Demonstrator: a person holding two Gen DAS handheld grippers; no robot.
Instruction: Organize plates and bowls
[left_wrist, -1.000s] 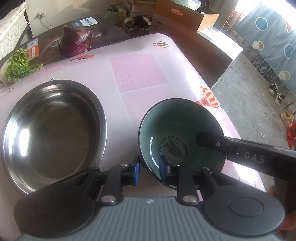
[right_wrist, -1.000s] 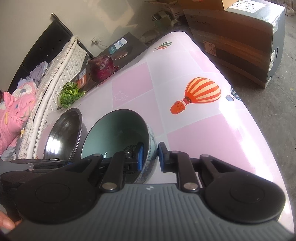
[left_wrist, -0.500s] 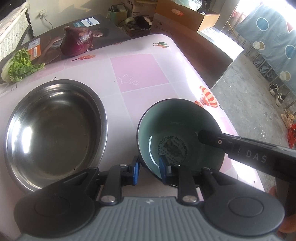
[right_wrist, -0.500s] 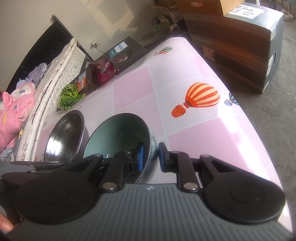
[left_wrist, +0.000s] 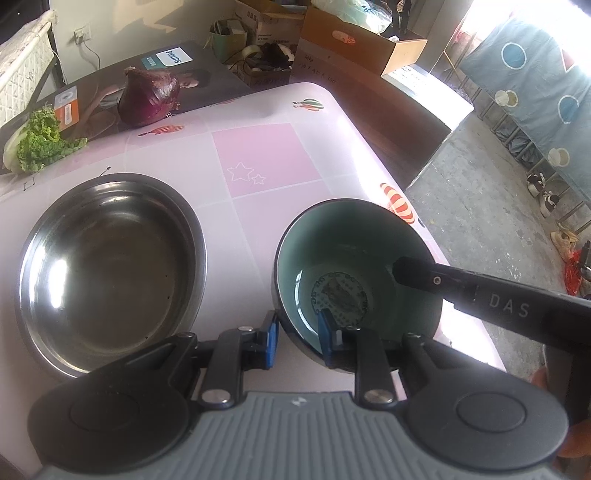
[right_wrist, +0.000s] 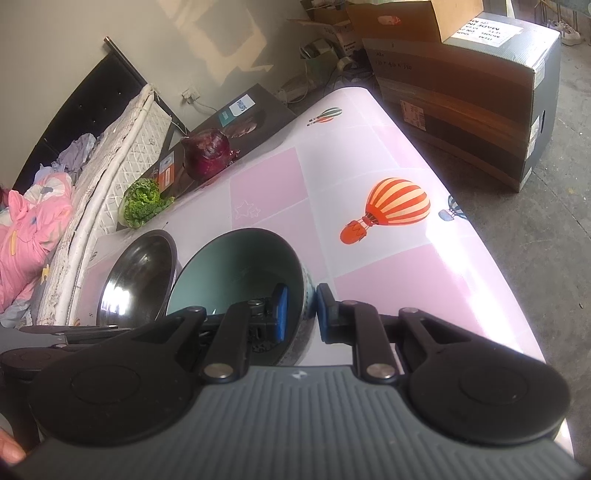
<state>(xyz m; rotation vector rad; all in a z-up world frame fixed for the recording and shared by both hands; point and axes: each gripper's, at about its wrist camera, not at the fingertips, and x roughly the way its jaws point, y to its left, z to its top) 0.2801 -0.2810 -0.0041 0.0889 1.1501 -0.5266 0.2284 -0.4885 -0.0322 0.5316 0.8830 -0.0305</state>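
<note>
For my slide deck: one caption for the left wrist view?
Both tongs grip opposite rims of a green bowl beside a steel bowl on a pink table.

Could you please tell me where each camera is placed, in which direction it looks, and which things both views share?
Left wrist: sits on the left gripper, looks steeply down at the table; its fingers straddle the near rim of the teal bowl; the right gripper's finger reaches in from the right.
Right wrist: sits on the right gripper, looks down along the table; its fingers clamp the bowl's wall; a fingertip shows bottom left.
Shared: the teal bowl, steel bowl, red onion, lettuce.
</note>
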